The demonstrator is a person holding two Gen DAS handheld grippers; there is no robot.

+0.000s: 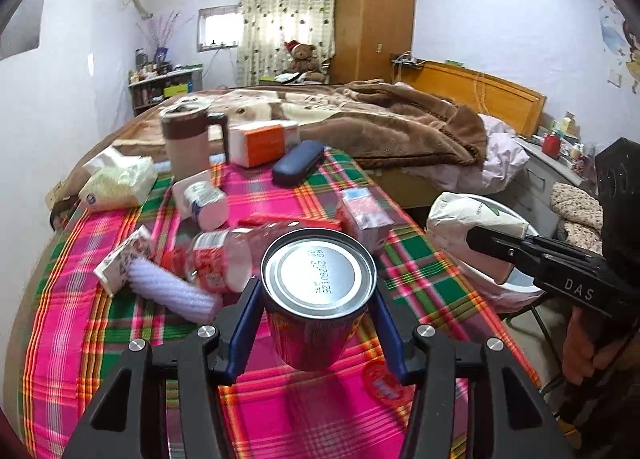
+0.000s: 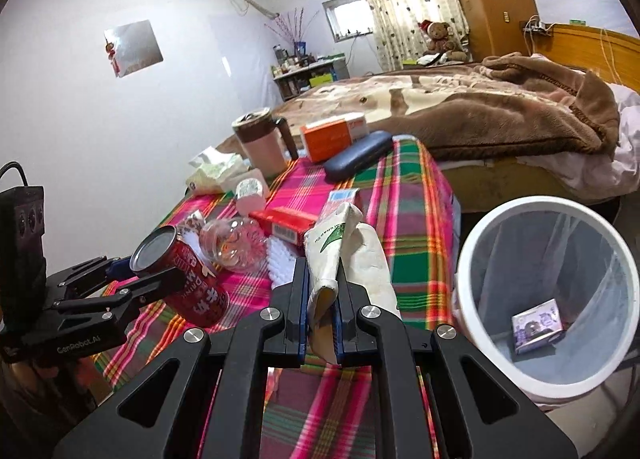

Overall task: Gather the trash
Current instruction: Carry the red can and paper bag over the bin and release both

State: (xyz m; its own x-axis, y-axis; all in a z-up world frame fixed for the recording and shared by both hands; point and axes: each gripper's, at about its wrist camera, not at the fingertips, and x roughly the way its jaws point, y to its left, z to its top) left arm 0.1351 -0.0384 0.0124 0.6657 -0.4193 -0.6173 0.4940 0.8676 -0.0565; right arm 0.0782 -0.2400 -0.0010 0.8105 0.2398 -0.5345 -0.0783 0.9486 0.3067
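Observation:
My left gripper (image 1: 318,301) is shut on a red drink can (image 1: 318,279) and holds it tilted above the plaid tablecloth (image 1: 312,411); the can also shows in the right wrist view (image 2: 188,279). My right gripper (image 2: 322,291) is shut on a crumpled white paper bag (image 2: 344,255), held just left of the white trash bin (image 2: 480,227), which has a small box (image 2: 538,325) inside. The bag also shows in the left wrist view (image 1: 472,227) over the bin (image 1: 516,293).
On the table lie an empty clear bottle (image 1: 224,255), a white ribbed tube (image 1: 176,291), cartons, a red box (image 2: 284,223), a tissue pack (image 1: 120,183), a mug (image 1: 186,143), an orange box (image 1: 260,143) and a blue glasses case (image 1: 298,163). A bed (image 1: 360,119) stands behind.

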